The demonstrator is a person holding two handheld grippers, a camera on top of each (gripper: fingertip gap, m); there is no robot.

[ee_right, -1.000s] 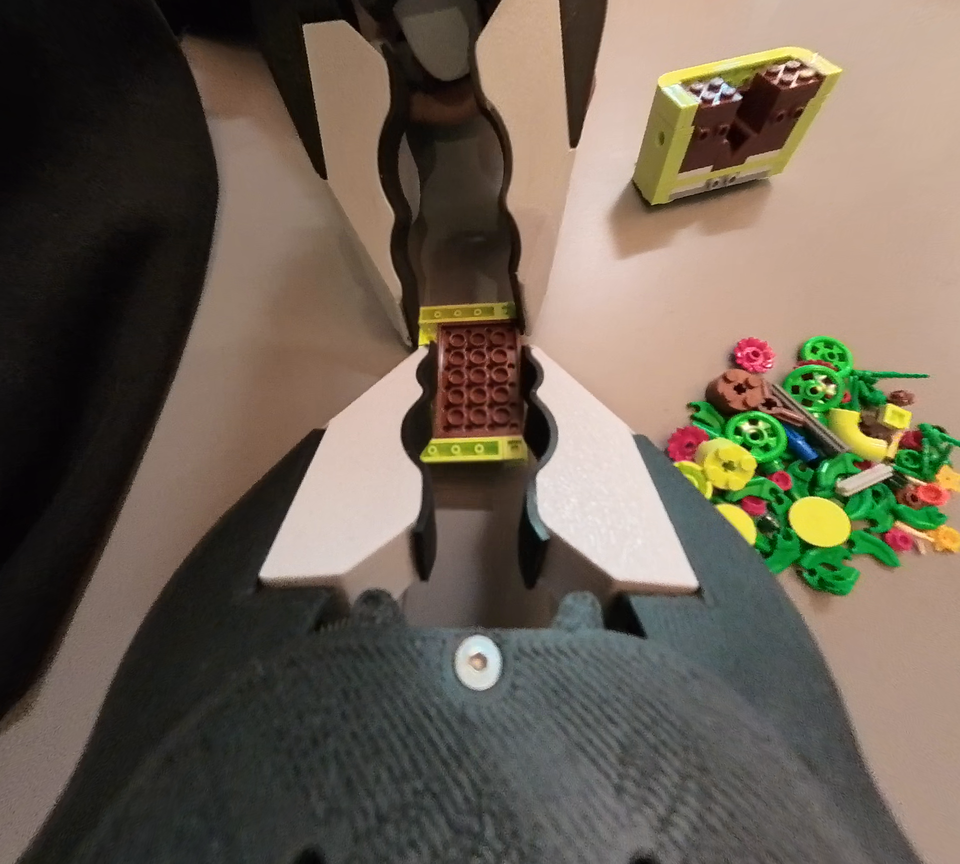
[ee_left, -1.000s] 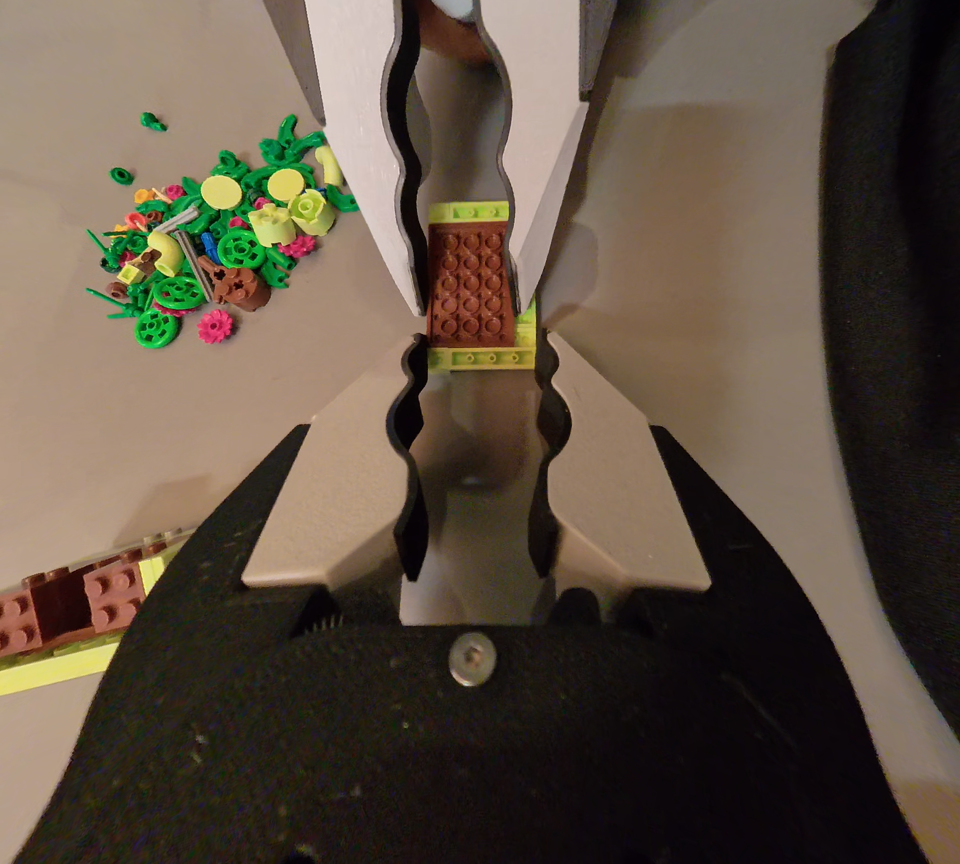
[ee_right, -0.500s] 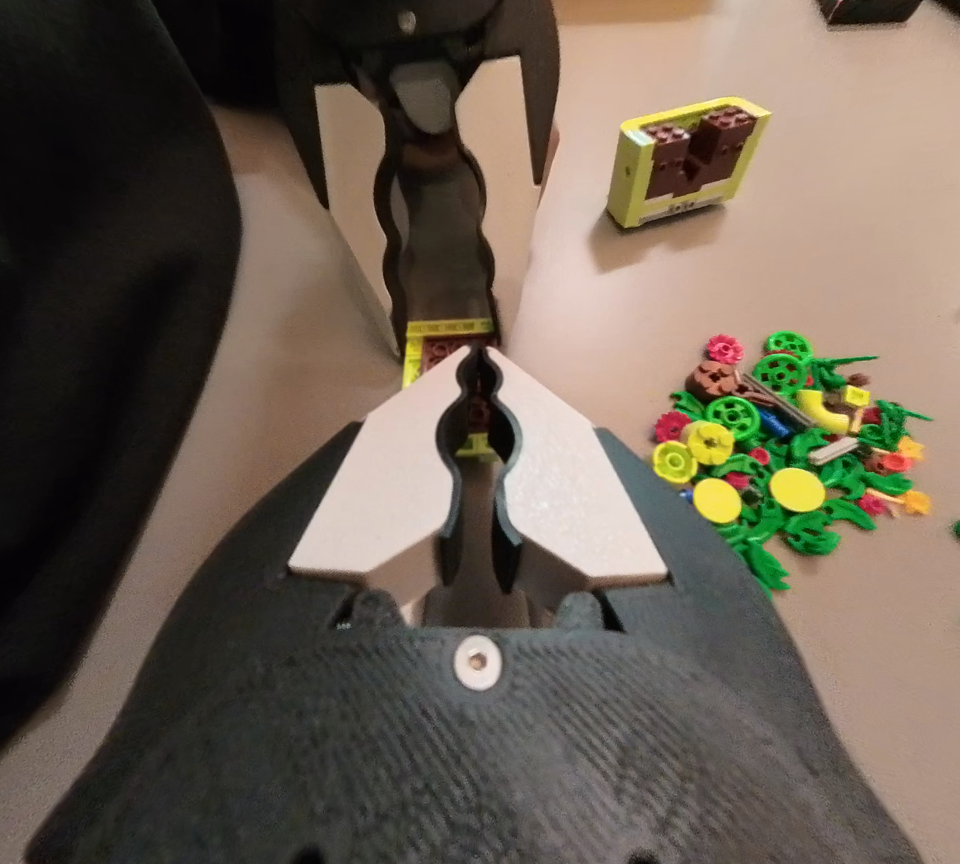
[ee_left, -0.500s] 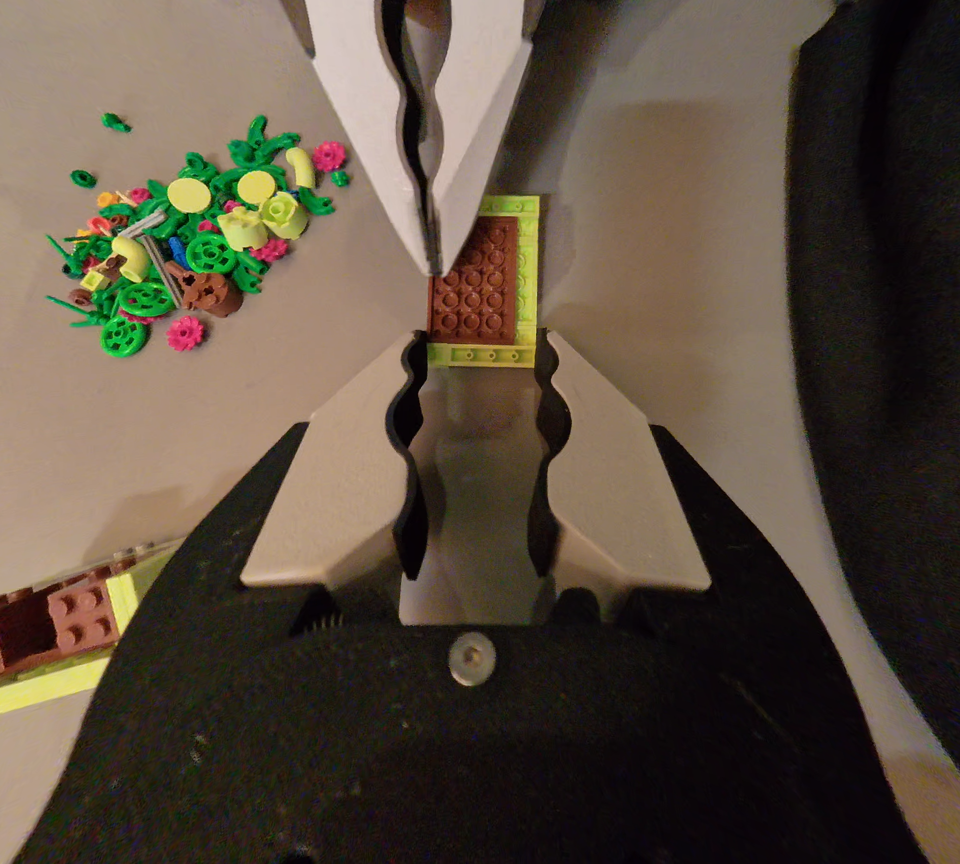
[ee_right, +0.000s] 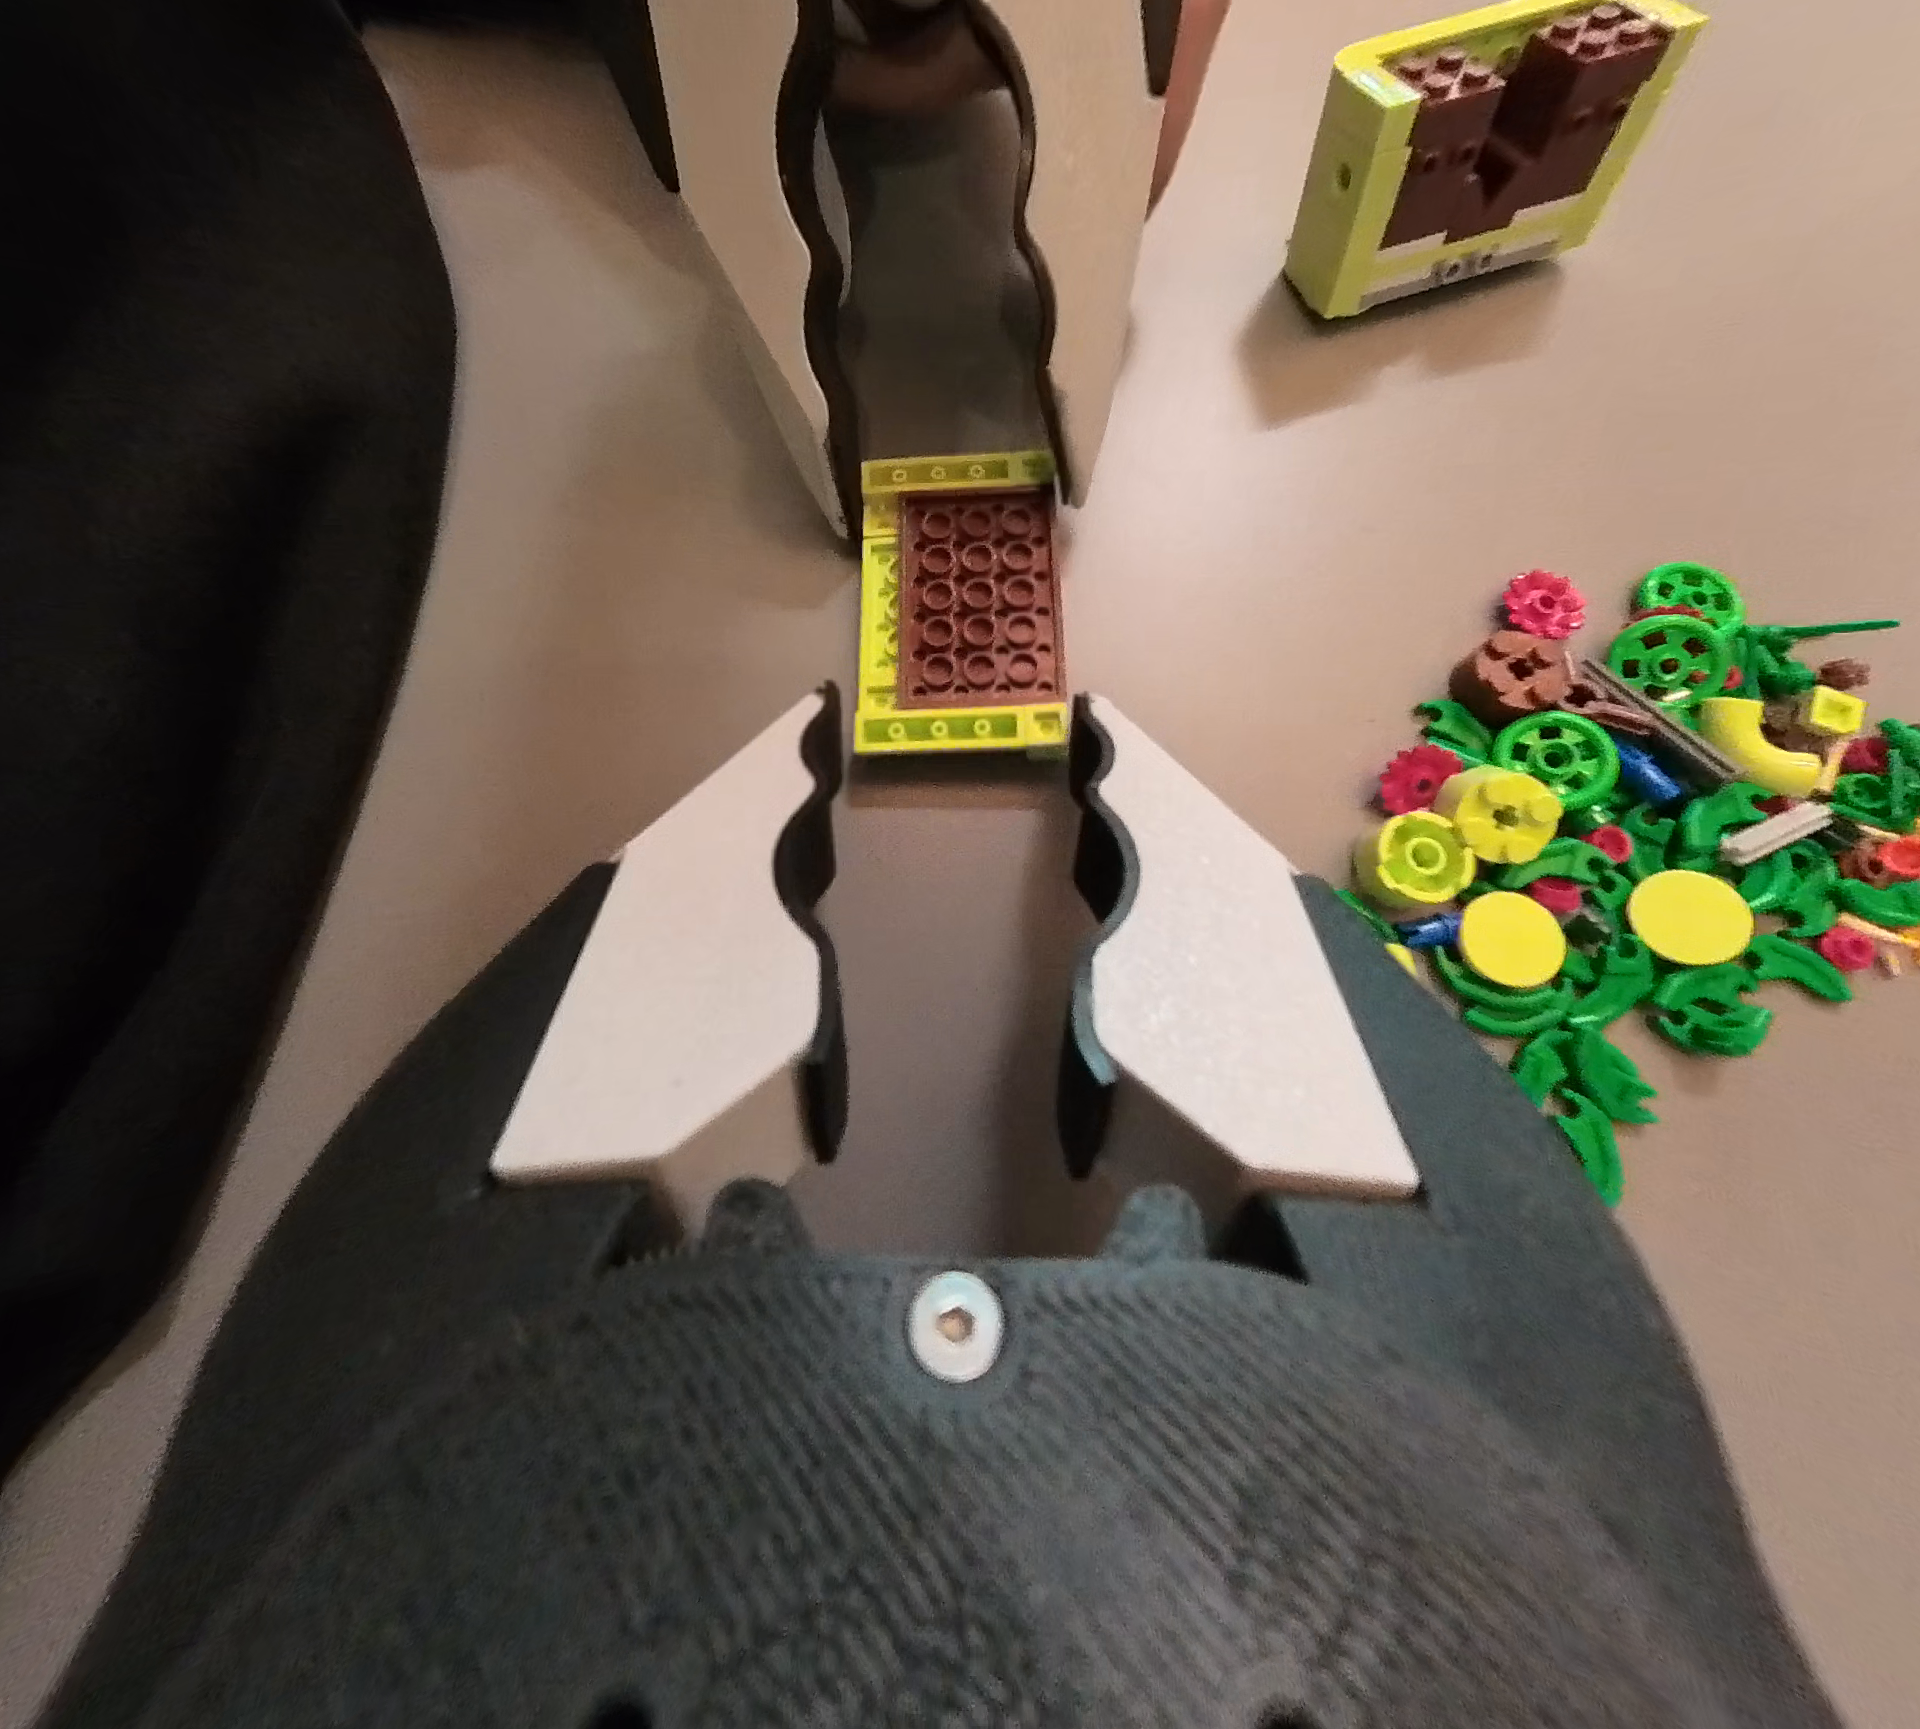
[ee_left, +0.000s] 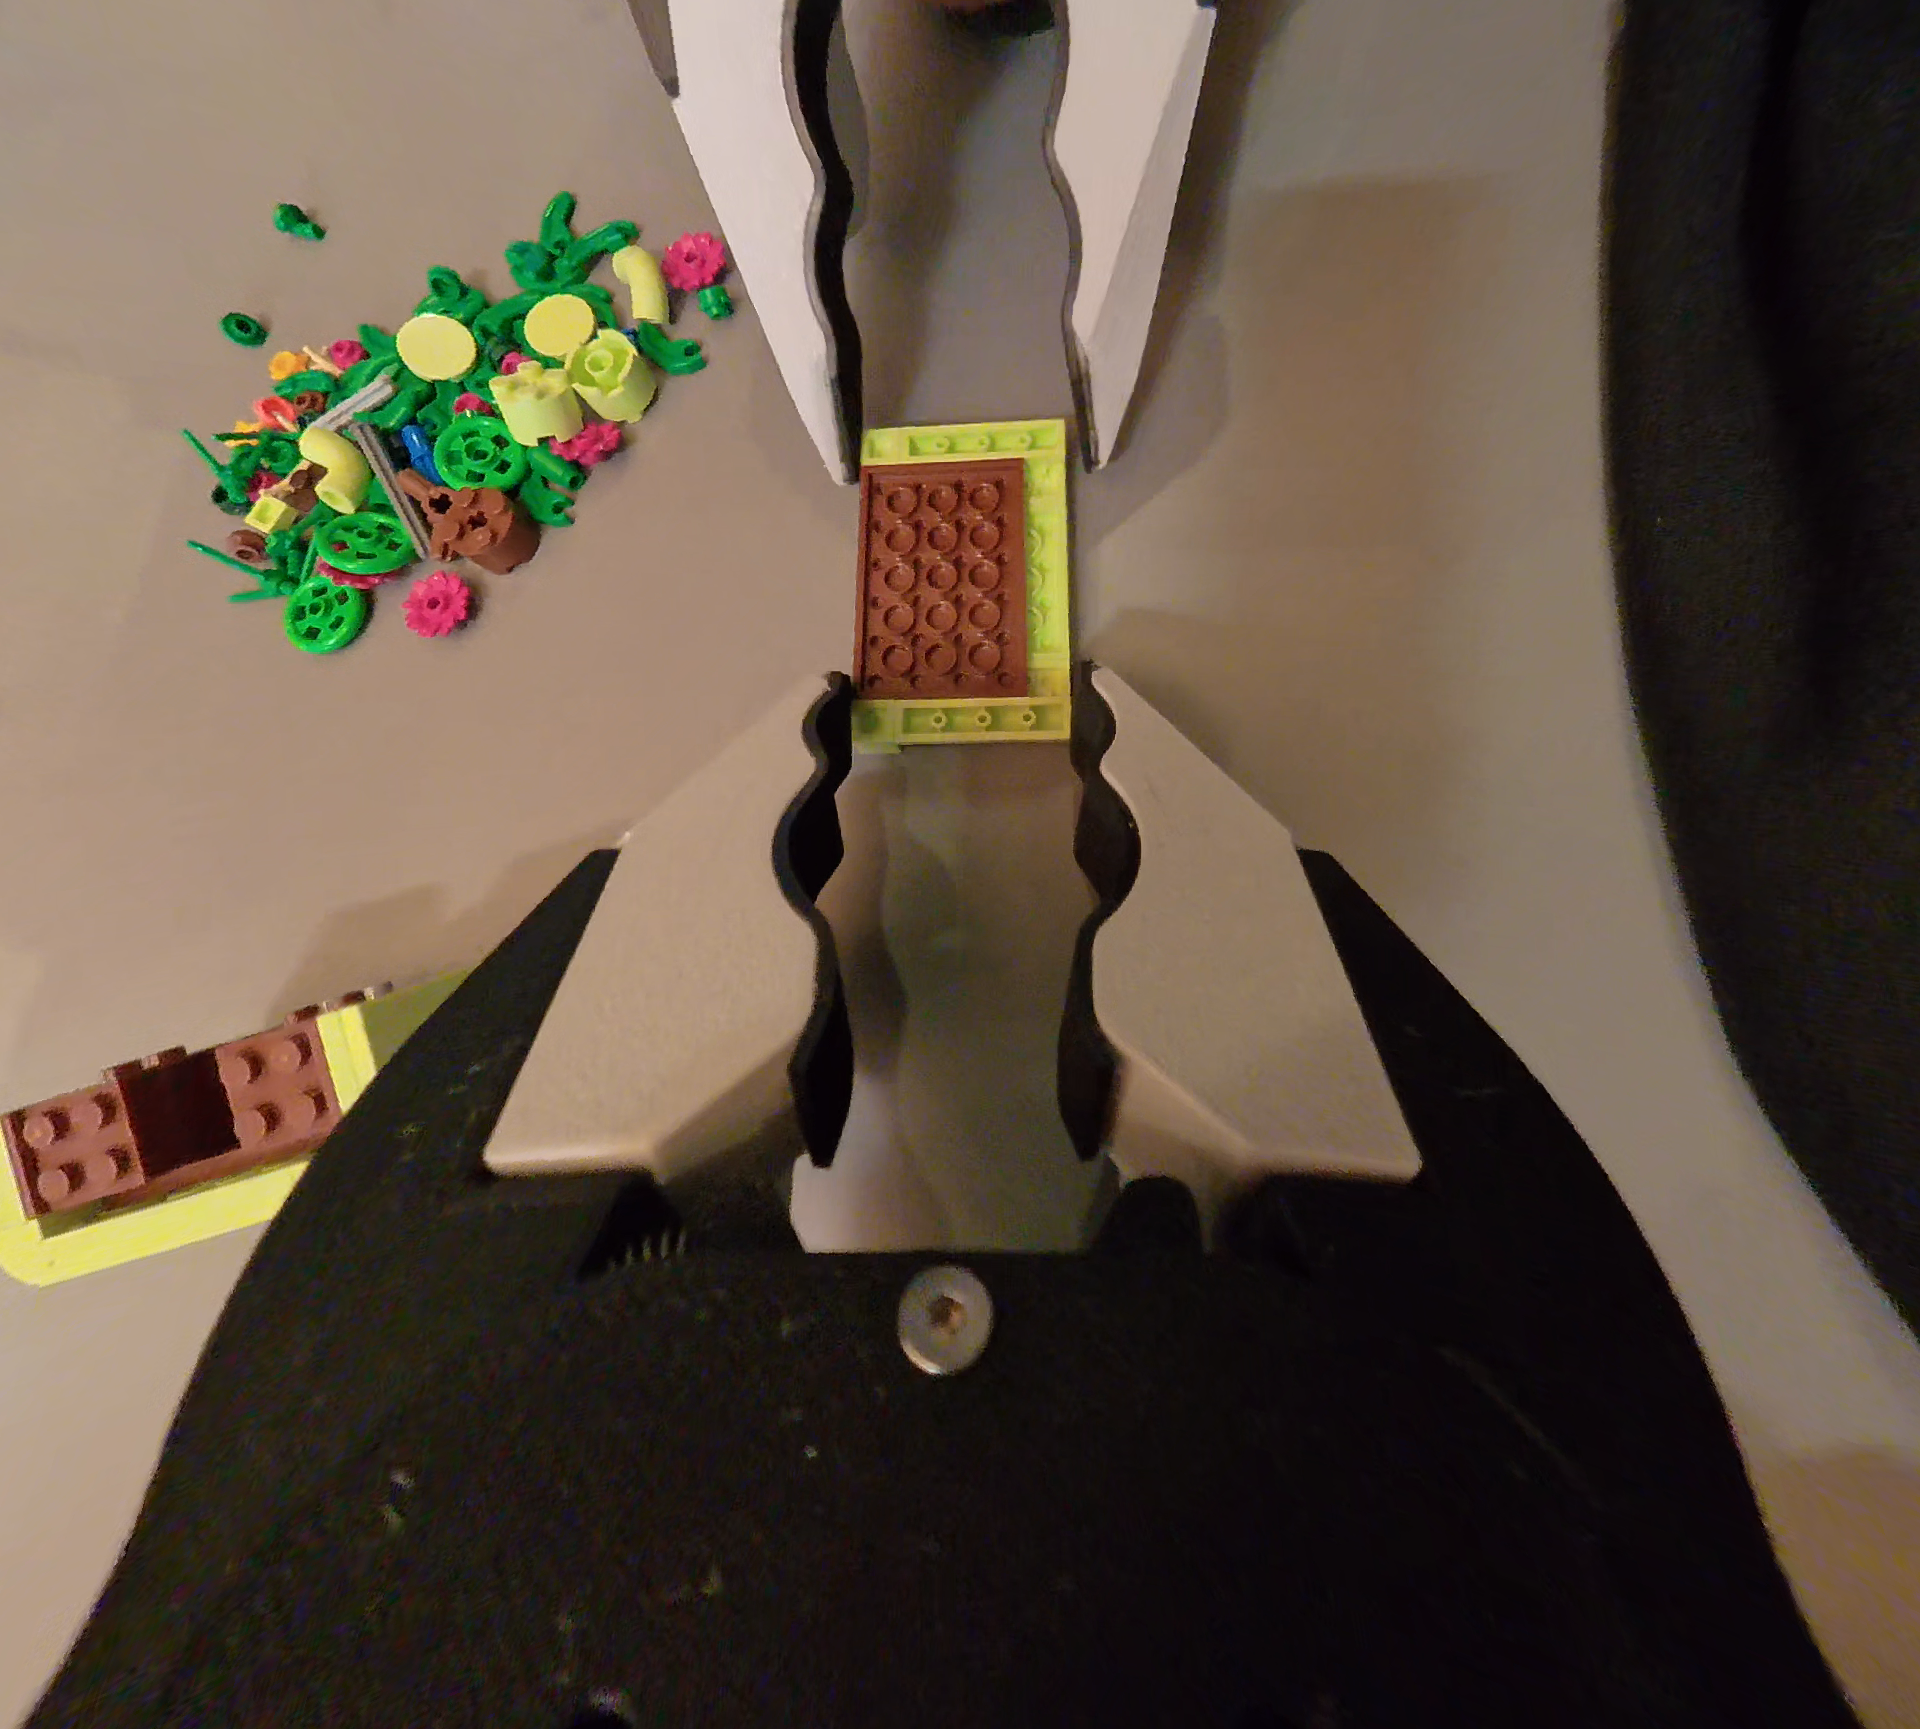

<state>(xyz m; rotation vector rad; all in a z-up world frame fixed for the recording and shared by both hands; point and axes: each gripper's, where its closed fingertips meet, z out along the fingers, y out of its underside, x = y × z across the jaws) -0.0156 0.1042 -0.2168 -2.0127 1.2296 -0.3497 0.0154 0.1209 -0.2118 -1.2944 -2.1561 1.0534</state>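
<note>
A brown studded plate on a lime-green frame (ee_left: 940, 578) lies flat on the tan table between both grippers. My left gripper (ee_left: 958, 687) is open, and its fingertips flank the plate's near end. My right gripper (ee_left: 966, 458) faces it from the far side, also open, with its tips at the plate's far end. In the right wrist view the plate (ee_right: 977, 609) lies just ahead of my right gripper (ee_right: 954, 703), and the left gripper (ee_right: 958, 510) straddles its far end. Neither gripper holds anything.
A pile of small green, yellow, pink and brown pieces (ee_left: 436, 432) lies left of the plate and shows in the right wrist view (ee_right: 1662, 848). A lime-and-brown brick block (ee_left: 177, 1149) (ee_right: 1486, 141) stands apart. Dark fabric (ee_left: 1787, 536) (ee_right: 156, 432) borders the table.
My right gripper was open around the plate, shut half a second ago, and is open again with its tips just short of the plate's end. My left gripper stayed open and in place.
</note>
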